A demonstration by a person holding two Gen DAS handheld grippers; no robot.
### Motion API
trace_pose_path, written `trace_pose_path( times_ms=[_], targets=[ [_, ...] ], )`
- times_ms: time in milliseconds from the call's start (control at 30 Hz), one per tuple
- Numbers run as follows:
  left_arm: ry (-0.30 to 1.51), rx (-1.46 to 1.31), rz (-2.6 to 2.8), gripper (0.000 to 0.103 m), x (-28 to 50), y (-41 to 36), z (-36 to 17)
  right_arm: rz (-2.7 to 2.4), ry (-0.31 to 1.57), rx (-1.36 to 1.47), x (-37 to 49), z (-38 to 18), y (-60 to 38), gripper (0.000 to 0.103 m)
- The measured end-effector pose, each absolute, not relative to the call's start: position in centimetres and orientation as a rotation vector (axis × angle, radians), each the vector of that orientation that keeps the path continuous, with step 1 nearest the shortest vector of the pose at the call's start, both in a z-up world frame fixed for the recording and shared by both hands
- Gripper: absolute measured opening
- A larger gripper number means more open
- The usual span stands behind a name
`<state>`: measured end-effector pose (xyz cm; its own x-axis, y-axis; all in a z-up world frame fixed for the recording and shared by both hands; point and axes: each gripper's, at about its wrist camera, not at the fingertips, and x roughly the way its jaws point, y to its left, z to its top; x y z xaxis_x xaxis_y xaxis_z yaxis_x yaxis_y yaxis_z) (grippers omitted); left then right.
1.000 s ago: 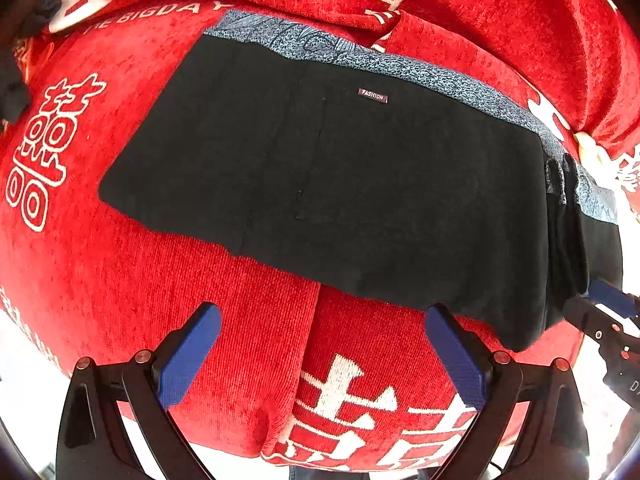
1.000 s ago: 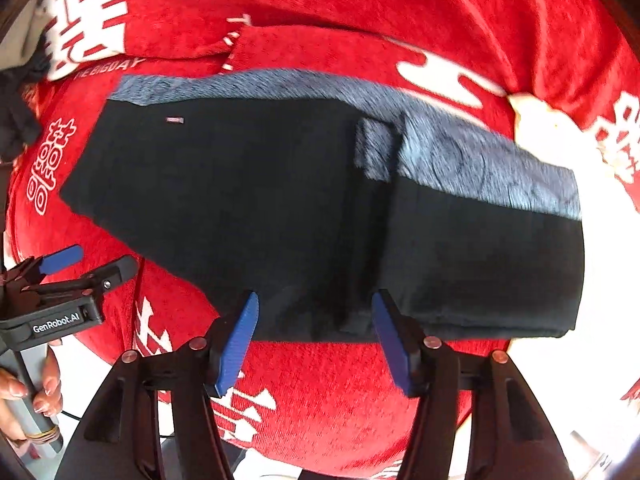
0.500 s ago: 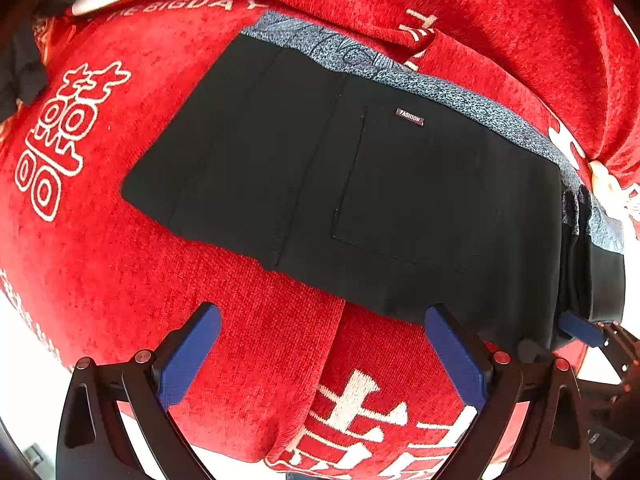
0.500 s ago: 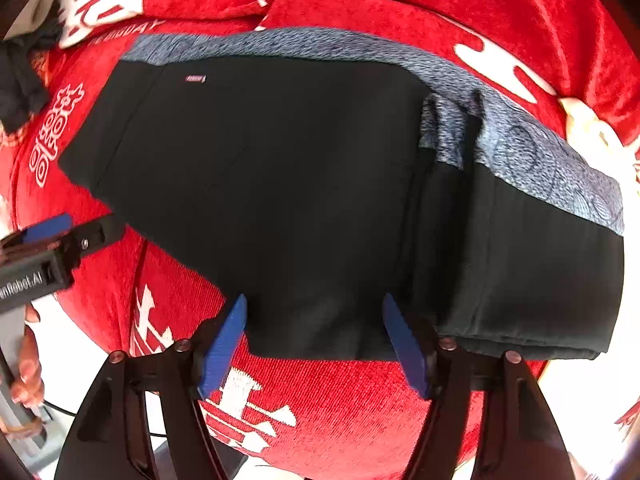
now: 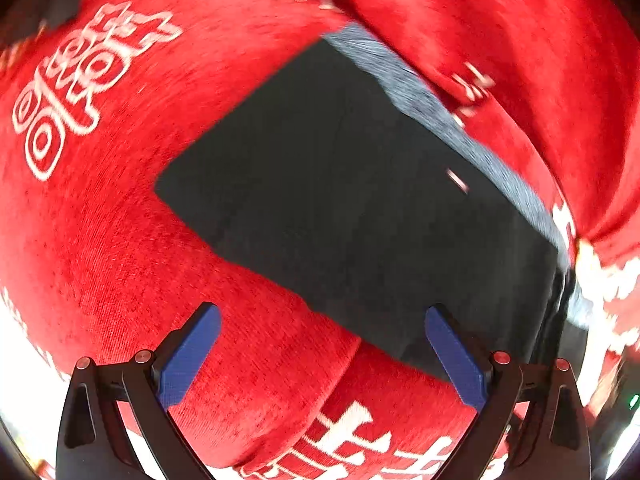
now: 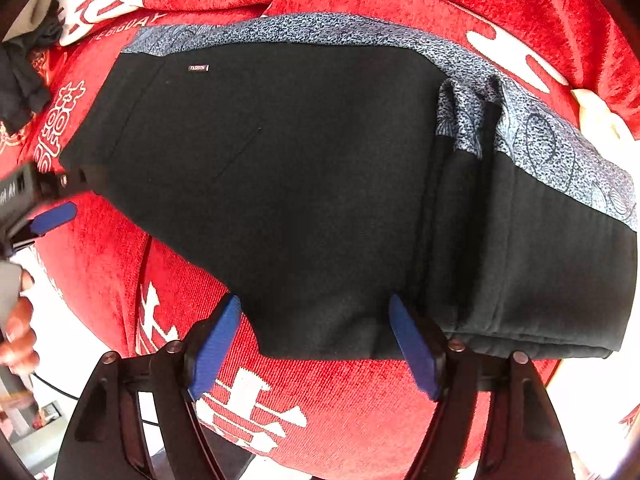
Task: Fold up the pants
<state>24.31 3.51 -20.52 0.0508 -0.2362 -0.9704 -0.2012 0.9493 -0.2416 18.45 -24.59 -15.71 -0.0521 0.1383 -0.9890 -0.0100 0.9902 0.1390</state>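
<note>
Black pants (image 6: 304, 184) lie on the red sofa cushion (image 6: 340, 408), right end already folded over; another fold looks due. Right gripper (image 6: 316, 344) and left gripper (image 5: 320, 356) gape wide, both empty.

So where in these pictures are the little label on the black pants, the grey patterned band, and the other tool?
label (image 6: 198, 67), right wrist view, middle of the small tag.
grey patterned band (image 6: 320, 26), right wrist view, upper edge of the pants.
left tool (image 6: 54, 218), right wrist view, its blue fingertip.
</note>
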Motion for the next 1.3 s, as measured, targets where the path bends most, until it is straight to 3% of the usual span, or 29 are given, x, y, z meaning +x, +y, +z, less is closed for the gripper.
trace_pose_path(
  times_ms=[567,900,1100,1133,1167,1200,1233,1300],
  targets=[
    [1.360,-0.855,-0.217,0.102,25.4,6.9,-22.7,0.148,1.631,0.044,18.2,-17.2,-22.4,0.085],
    [1.227,-0.941,-0.319,0.102,26.2,6.7,-20.2,0.167,1.624,0.052,18.5,-17.4,-22.6,0.085],
    [1.334,-0.836,-0.186,0.101,27.5,6.1,-22.7,0.180,1.616,0.054,18.3,-16.9,-22.9,0.084],
    [1.342,-0.793,-0.156,0.092,27.6,5.7,-22.4,0.185,1.612,0.054,18.3,-16.4,-23.1,0.085],
    [1.355,-0.730,-0.120,0.075,27.8,5.3,-22.2,0.184,1.597,0.053,18.4,-15.7,-23.4,0.085],
    [1.370,-0.645,-0.079,0.065,27.9,4.8,-22.0,0.183,1.579,0.056,18.4,-15.0,-23.7,0.085],
    [1.373,-0.594,-0.050,0.044,27.9,4.7,-21.9,0.187,1.552,0.070,18.6,-13.8,-24.3,0.085],
    [1.378,-0.540,-0.041,0.037,27.9,4.6,-21.6,0.193,1.506,0.101,19.3,-12.0,-25.4,0.085]
  ],
)
